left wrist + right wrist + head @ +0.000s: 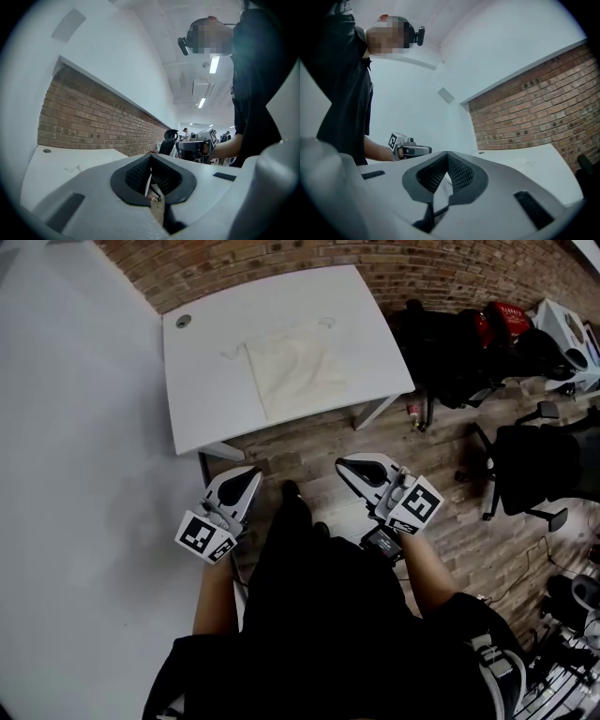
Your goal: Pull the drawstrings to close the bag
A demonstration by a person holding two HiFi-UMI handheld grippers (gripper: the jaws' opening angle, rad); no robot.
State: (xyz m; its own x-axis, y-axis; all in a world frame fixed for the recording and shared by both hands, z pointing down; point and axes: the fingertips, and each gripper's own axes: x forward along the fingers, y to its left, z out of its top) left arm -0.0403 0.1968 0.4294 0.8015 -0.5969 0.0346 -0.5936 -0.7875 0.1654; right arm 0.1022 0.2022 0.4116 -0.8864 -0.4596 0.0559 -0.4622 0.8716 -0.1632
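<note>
Cream cloth, thin and limp, makes up the drawstring bag (pixel 295 371). It lies flat on the white bench (pixel 202 399), its bottom close to the near edge and its mouth towards the far edge by the brick wall. It probably weighs almost nothing, slides on the smooth top and bunches rather than resists, so a pull on one side alone would likely drag it along.

The places to take hold are two thin cords: the left cord (pixel 231 353) off the mouth's left corner and the right cord (pixel 325 322) off its right. Both are faint, and no knots or ends can be made out.

Well short of the bench's near edge hang the left gripper (pixel 246 480) and the right gripper (pixel 354 468), each with its fingers (pixel 137 174) pressed together on nothing. From the gripper views the bag is barely legible.
</note>
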